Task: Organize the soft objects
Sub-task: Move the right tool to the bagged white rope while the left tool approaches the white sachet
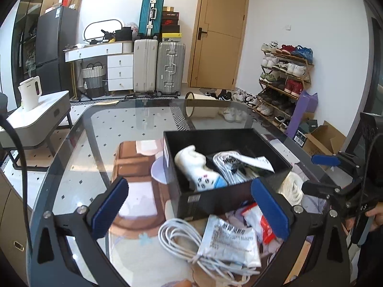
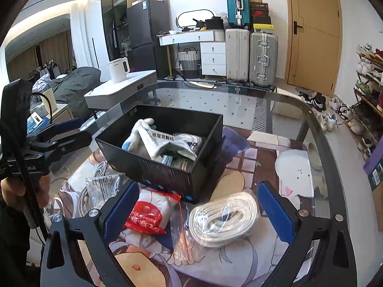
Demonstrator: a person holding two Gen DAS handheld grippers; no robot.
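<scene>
While both tongs gape empty, the white rope coil [image 2: 223, 217] lies crosswise just ahead of the right tongs [image 2: 198, 212], nearer than the left tongs [image 1: 189, 205].

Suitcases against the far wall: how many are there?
3. A white suitcase and a silver suitcase stand side by side on the floor beside the drawers; a teal suitcase stands on top of the white one. Others may be hidden behind.
</scene>
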